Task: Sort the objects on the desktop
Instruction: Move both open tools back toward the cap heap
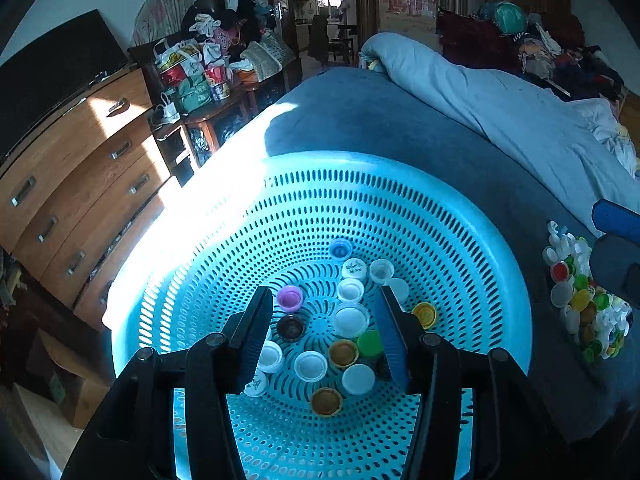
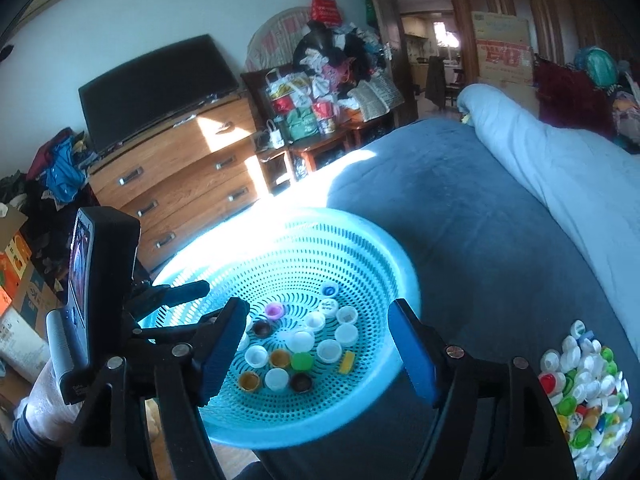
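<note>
A turquoise perforated basket sits on a blue-grey bed and holds several bottle caps: white, green, purple, brown and gold ones. A pile of loose caps lies on the bed to the basket's right. My left gripper is open and empty, low over the caps inside the basket. My right gripper is open and empty, above the basket's near side. The left gripper's body shows at the left of the right wrist view.
A rolled light-blue duvet lies along the bed's far right. A wooden dresser with a black TV stands at the left, beside a cluttered side table. The basket overhangs the bed's left edge.
</note>
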`<control>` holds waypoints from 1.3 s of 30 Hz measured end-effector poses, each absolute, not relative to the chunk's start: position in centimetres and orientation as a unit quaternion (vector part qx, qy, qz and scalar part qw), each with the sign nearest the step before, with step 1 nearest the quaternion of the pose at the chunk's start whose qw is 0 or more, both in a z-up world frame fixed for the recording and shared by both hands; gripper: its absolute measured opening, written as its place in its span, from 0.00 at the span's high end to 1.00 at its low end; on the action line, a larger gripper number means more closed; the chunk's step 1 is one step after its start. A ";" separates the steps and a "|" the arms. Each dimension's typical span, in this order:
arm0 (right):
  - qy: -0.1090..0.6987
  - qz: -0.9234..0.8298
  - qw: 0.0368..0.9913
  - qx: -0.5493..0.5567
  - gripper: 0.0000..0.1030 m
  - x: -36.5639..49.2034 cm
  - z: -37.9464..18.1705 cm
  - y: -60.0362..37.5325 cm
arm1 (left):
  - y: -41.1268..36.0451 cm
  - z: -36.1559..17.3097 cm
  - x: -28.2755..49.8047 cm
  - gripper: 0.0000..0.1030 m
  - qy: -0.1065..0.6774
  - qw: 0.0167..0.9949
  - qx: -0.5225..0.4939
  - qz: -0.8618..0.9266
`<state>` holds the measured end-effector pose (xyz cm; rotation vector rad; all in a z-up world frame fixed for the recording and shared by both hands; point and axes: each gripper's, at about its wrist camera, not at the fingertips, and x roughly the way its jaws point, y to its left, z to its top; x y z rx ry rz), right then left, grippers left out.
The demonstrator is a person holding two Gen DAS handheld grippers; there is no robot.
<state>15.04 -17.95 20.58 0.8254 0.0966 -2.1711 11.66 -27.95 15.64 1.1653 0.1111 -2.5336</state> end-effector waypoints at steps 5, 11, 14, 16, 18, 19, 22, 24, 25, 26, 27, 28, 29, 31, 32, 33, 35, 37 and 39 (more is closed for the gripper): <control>0.029 -0.877 0.363 0.312 0.23 15.9 20.9 -13.0 | -24.0 17.1 11.3 0.52 0.022 0.147 0.392 -0.908; 0.013 -0.897 0.312 0.313 0.19 16.8 20.6 -6.4 | -18.0 18.7 10.8 0.47 -0.012 0.105 0.366 -0.925; 0.004 -0.905 0.288 0.314 0.18 17.1 20.2 -3.3 | -14.8 19.0 10.5 0.47 -0.032 0.082 0.363 -0.928; -0.006 -0.909 0.271 0.317 0.18 17.5 19.8 -1.0 | -12.8 19.2 10.3 0.47 -0.045 0.070 0.362 -0.928; -0.012 -0.911 0.260 0.320 0.18 17.7 19.5 0.7 | -11.2 19.2 10.2 0.47 -0.055 0.058 0.364 -0.928; -0.014 -0.912 0.255 0.322 0.18 17.7 19.4 1.5 | -10.2 19.3 10.2 0.47 -0.061 0.052 0.363 -0.928; -0.025 -0.915 0.235 0.326 0.18 18.3 18.6 4.6 | -8.0 19.3 10.2 0.47 -0.074 0.038 0.366 -0.927; -0.032 -0.918 0.224 0.327 0.18 18.7 18.2 5.9 | -6.6 19.2 10.1 0.47 -0.082 0.028 0.369 -0.925; -0.035 -0.918 0.220 0.328 0.18 18.8 18.0 6.7 | -5.9 19.1 10.0 0.47 -0.086 0.023 0.371 -0.925; -0.037 -0.919 0.212 0.330 0.18 18.9 17.8 7.7 | -5.0 19.1 10.0 0.47 -0.089 0.017 0.373 -0.923; -0.036 -0.921 0.205 0.330 0.18 19.0 17.6 8.5 | -4.1 18.9 9.8 0.47 -0.092 0.013 0.374 -0.923; -0.037 -0.922 0.198 0.331 0.17 19.0 17.5 9.2 | -3.1 18.8 9.6 0.47 -0.096 0.008 0.377 -0.921; -0.042 -0.922 0.192 0.333 0.15 19.1 17.2 10.3 | -2.4 18.6 9.5 0.47 -0.101 0.003 0.378 -0.920; -0.047 -0.923 0.181 0.336 0.14 19.2 16.7 11.7 | -0.8 18.2 9.3 0.47 -0.108 -0.006 0.383 -0.918; -0.049 -0.923 0.172 0.339 0.14 19.2 16.2 12.7 | 0.0 17.9 9.1 0.47 -0.111 -0.012 0.387 -0.915; -0.050 -0.924 0.166 0.342 0.14 19.3 15.8 13.4 | 0.6 17.6 8.9 0.47 -0.112 -0.016 0.390 -0.914; -0.054 -0.923 0.153 0.350 0.14 19.4 14.8 14.9 | 1.5 16.7 8.5 0.47 -0.114 -0.024 0.398 -0.910; -0.057 -0.920 0.139 0.362 0.14 19.5 13.5 16.6 | 2.0 15.7 8.0 0.47 -0.109 -0.030 0.411 -0.905; -0.058 -0.917 0.120 0.375 0.10 19.5 12.3 18.1 | 2.0 14.3 7.4 0.47 -0.100 -0.031 0.424 -0.899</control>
